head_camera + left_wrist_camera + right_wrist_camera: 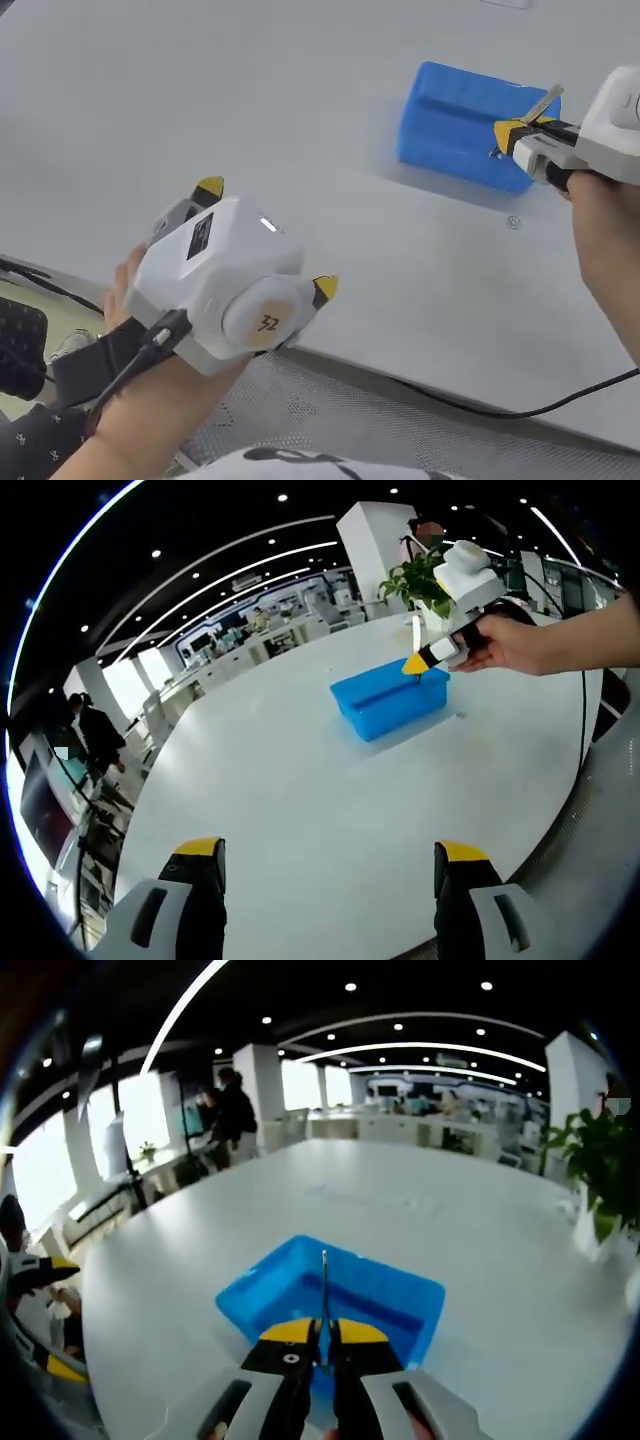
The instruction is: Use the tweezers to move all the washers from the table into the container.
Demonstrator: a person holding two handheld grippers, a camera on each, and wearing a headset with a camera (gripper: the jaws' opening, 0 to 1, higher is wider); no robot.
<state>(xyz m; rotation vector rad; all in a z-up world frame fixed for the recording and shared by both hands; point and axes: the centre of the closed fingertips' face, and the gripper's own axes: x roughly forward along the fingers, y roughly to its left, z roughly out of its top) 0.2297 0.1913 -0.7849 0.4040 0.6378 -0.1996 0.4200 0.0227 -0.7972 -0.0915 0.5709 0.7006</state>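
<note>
Since the task wants the washers carried by tool, the right gripper point(323, 1335) has its jaws pressed together on the tweezers point(324, 1280), whose points reach forward over the blue container point(385, 1295). That bin sits toward the far side of the desk point(300, 110). I cannot tell whether a washer is pinched in the tips; held above the open bin like this, it looks to me like a drop-off. One washer point(513, 222) lies on the desk just beside the container, on its near side, so the job is not finished. The left gripper point(267, 238) hangs by the near edge, jaws wide apart and holding nothing, seemingly kept clear of the work. Its round orange sticker point(268, 322) carries what reads as "32". A black label point(200, 235) on top is too small to read.
</note>
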